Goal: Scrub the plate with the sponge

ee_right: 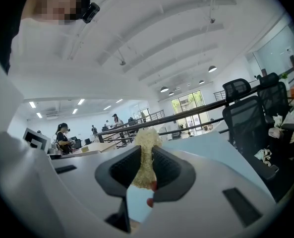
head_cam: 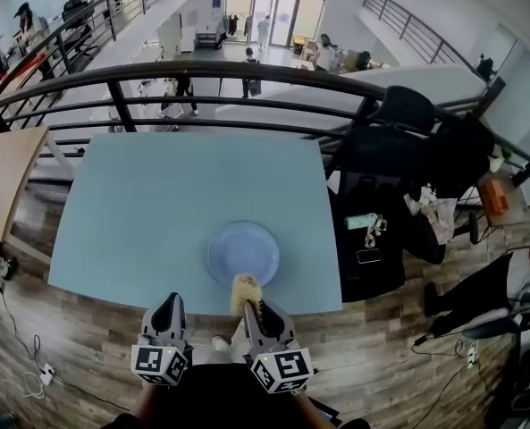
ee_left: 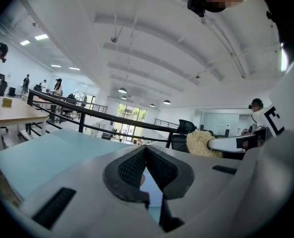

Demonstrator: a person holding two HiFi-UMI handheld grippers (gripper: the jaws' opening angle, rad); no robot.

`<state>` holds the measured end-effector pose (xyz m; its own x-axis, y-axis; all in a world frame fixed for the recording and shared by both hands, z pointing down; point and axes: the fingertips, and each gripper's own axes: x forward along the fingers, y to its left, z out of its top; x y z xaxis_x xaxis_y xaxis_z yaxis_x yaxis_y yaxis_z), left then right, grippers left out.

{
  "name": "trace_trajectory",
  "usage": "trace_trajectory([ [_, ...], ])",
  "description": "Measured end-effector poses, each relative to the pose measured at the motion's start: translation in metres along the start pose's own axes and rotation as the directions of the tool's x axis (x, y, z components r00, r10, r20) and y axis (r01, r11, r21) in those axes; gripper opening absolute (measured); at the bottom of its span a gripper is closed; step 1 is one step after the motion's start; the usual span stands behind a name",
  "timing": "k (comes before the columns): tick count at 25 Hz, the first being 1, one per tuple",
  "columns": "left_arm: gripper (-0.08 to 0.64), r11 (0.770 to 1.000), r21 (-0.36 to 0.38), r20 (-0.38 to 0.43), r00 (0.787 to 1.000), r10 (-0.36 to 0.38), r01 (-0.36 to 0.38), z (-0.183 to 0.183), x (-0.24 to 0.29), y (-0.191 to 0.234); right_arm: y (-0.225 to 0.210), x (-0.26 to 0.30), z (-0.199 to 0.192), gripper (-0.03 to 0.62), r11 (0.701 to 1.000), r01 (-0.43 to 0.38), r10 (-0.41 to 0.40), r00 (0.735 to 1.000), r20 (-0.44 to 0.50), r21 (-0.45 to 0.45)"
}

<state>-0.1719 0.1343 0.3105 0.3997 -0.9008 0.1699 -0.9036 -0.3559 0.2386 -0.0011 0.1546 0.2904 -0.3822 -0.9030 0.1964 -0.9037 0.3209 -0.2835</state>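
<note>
Looking down from the head view: the plate lies flat near the front edge of the table, directly ahead of me, so that either tool reaches it without a stretch. My right gripper holds the sponge out ahead of its jaws, the tuft lying over the plate's near rim. From this steep angle it is hard to say whether the sponge touches the plate or hangs just above it. My left gripper sits beside the right one, just short of the table edge and off the plate, apparently held clear so that the scrubbing side has room. Both tools point away from my body, side by side and close in.

Left gripper view: the jaws of the left gripper meet at their tips with nothing caught between them. The tool is pitched about level, with table and ceiling ahead. The sponge appears off to the right, projecting from the right gripper.

Right gripper view: the right gripper is clamped on the sponge, pinching its lower part thin while the free end flares beyond the tips. I judge that this grip leaves a soft working end for the plate. The tool aims forward across the table, roughly level.
</note>
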Motion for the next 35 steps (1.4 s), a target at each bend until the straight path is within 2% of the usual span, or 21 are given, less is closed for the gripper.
trace_trajectory([
  [19,0.002,0.997,0.017,0.002,0.997,0.074,-0.074,0.010,0.069,0.003,-0.047,0.070,0.026,0.071,0.995,-0.104,0.103,0.995,-0.012,-0.005],
  [26,0.002,0.994,0.007,-0.008,0.994,0.107,-0.107,0.003,0.086,-0.005,-0.069,0.077,0.029,0.071,0.992,-0.127,0.127,0.992,-0.022,-0.011],
  [35,0.002,0.993,0.004,-0.059,0.991,0.121,-0.121,-0.015,0.095,-0.016,-0.085,0.074,0.018,0.071,0.991,-0.136,0.137,0.989,-0.060,0.017],
])
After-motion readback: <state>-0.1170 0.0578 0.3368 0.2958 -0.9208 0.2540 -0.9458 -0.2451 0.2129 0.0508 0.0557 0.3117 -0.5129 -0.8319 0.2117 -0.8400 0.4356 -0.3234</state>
